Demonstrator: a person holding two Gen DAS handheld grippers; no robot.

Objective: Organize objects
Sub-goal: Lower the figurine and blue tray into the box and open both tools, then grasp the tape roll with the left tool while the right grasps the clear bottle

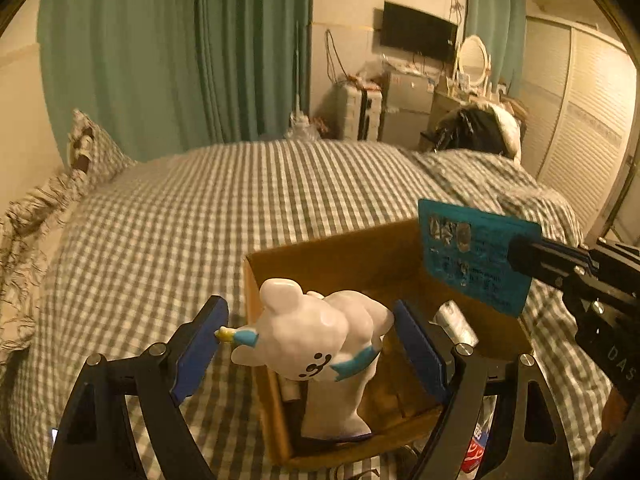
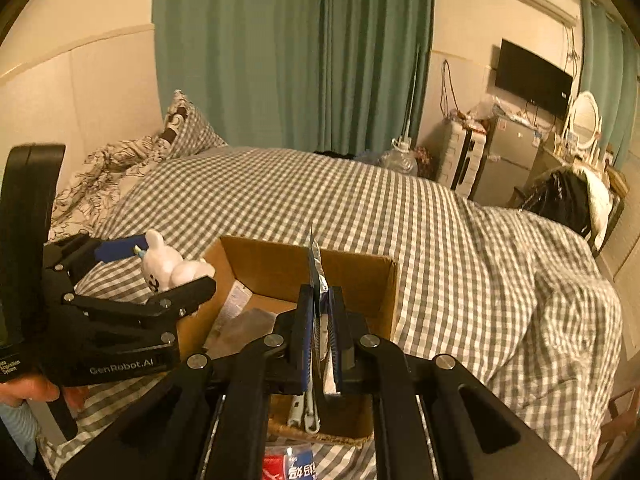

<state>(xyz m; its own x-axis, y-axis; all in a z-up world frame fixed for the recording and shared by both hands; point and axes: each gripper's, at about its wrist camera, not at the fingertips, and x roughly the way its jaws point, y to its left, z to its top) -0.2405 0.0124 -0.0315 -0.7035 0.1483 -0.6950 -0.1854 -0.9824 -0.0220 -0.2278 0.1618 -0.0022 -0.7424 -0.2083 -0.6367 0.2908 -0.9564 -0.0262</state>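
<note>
The left gripper [image 1: 308,340] held a white bear figurine [image 1: 320,344], jaws spread wide around it, above the near-left corner of the open cardboard box [image 1: 340,252] on the checked bed [image 1: 200,208]. At about three o'clock, the right gripper [image 2: 320,320] pinched a teal foil packet [image 1: 472,252], jaws pressed tight. Both seemed mid-delivery; next, each should lower and release inside the box.

A white bear figurine [image 1: 320,336] with blue trim hangs tilted over the open cardboard box [image 1: 340,256] on the bed; a teal packet [image 1: 472,256] hovers at its right.
</note>
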